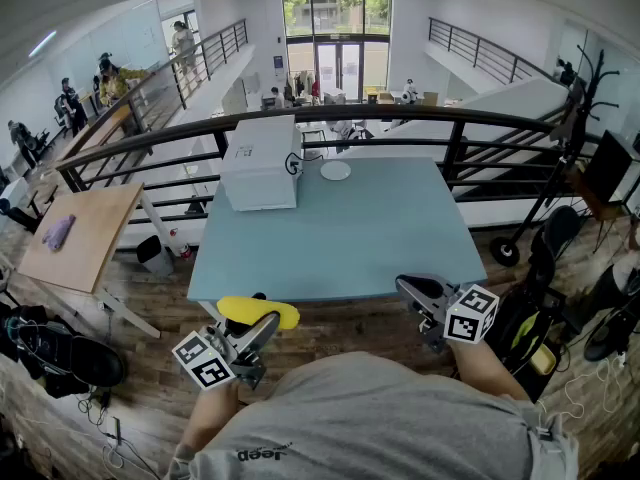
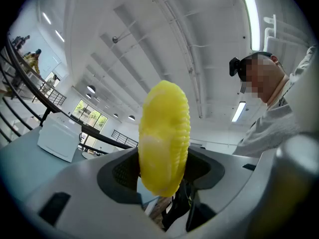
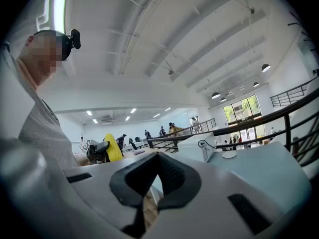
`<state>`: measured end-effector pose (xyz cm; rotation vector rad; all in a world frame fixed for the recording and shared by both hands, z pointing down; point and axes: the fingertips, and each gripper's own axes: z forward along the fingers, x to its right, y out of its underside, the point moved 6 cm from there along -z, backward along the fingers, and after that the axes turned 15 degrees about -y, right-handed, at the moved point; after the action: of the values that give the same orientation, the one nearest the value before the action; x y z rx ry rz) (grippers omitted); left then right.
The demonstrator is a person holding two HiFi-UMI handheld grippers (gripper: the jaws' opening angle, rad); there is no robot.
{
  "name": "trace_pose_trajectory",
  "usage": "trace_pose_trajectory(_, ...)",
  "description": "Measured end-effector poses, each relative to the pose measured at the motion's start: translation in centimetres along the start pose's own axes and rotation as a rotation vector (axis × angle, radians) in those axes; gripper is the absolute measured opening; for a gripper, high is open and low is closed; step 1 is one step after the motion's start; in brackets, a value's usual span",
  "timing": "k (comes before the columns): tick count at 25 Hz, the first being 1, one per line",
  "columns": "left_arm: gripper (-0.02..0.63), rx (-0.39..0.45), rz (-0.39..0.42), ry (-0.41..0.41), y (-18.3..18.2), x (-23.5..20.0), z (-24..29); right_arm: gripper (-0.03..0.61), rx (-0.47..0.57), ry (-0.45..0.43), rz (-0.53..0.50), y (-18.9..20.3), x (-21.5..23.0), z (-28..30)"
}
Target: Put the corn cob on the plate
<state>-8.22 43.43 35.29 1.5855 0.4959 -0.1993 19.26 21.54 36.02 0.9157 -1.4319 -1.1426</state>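
Observation:
The yellow corn cob (image 1: 258, 311) lies crosswise in my left gripper (image 1: 262, 320), which is shut on it just off the near left edge of the pale blue table (image 1: 380, 238). In the left gripper view the corn cob (image 2: 164, 138) stands on end between the dark pads. A small white plate (image 1: 335, 171) sits at the table's far side, well beyond both grippers. My right gripper (image 1: 410, 290) hovers at the table's near right edge with its jaws together and nothing in them. The right gripper view shows its pads meeting (image 3: 155, 163), the corn cob (image 3: 110, 147) off to the left and the plate (image 3: 229, 154) far away.
A white box (image 1: 258, 163) stands on the table's far left part, beside the plate. A black railing (image 1: 400, 118) runs behind the table. A wooden table (image 1: 80, 238) stands to the left, and bags and a black stand (image 1: 560, 168) to the right.

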Motion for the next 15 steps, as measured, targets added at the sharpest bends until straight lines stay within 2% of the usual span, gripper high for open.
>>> trace_pose_trajectory(15,0.261,-0.011,0.015,0.005,0.4,1.1,2.2,0.015,0.009,-0.010,0.014,0.0,1.8,-1.6)
